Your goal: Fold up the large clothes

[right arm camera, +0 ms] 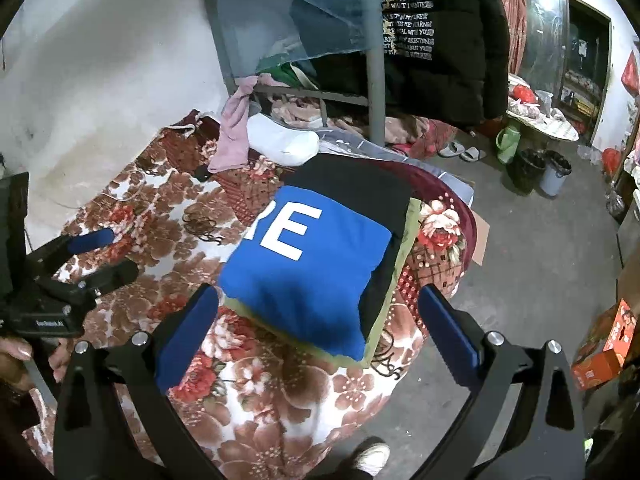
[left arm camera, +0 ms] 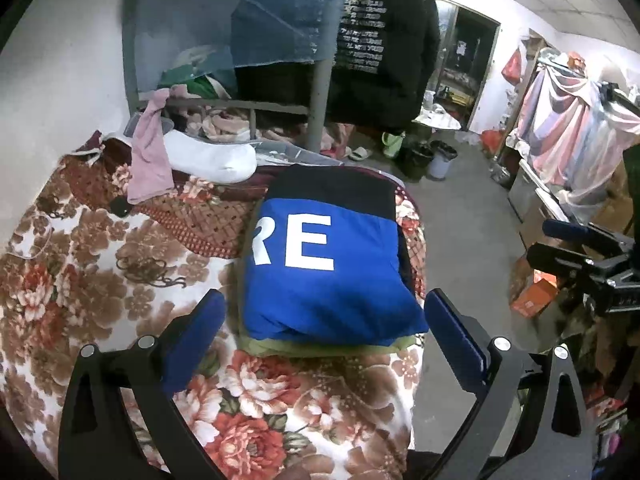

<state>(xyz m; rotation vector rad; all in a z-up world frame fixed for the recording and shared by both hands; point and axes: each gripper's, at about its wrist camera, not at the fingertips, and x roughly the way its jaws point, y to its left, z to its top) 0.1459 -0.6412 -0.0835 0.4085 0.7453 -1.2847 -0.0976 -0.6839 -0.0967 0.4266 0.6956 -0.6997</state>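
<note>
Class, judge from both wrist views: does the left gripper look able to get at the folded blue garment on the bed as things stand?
Probably yes. The left gripper is open, and the folded blue garment lies right ahead between its fingers on the floral blanket, with nothing lying between them.

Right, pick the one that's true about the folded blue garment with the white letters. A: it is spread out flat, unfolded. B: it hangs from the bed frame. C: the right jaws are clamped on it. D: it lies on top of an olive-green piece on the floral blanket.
D: the folded blue garment rests on an olive-green piece whose edge shows beneath it, atop the floral blanket.
</note>
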